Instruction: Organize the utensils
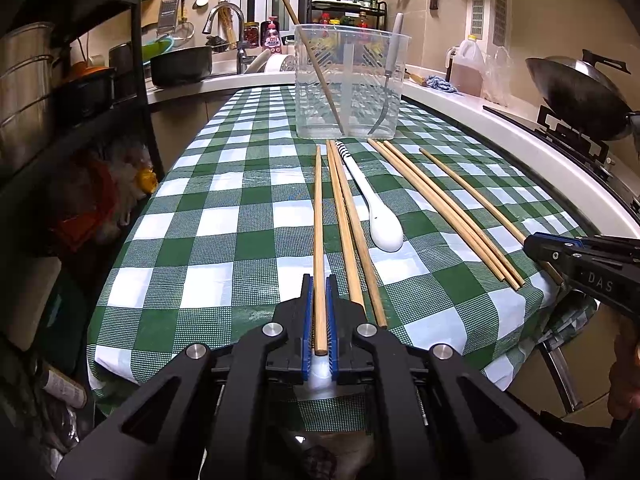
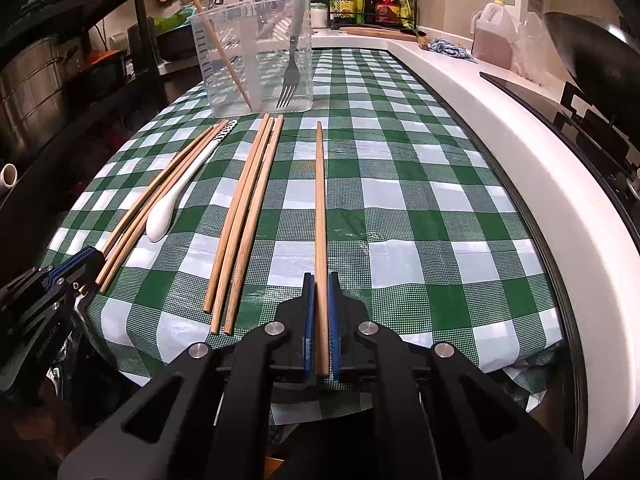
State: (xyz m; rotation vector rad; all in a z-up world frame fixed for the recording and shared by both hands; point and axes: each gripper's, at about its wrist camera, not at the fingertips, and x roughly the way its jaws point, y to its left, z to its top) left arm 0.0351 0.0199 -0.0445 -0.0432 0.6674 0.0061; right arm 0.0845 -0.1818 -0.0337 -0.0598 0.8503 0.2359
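We hold two wooden chopsticks at once over the green-checked tablecloth: the left gripper is clamped on the near end of the leftmost chopstick, and the right gripper is clamped likewise on the rightmost chopstick, each stick running away from us toward the clear plastic container. Between them lie a pair of chopsticks, a white spoon and a set of three chopsticks. The container already holds one chopstick and a fork. We judge the sticks light, stiff and smooth; gripped at the very end they will lever and may swivel, so a hold nearer the middle would steady them. The spoon looks ceramic and breakable.
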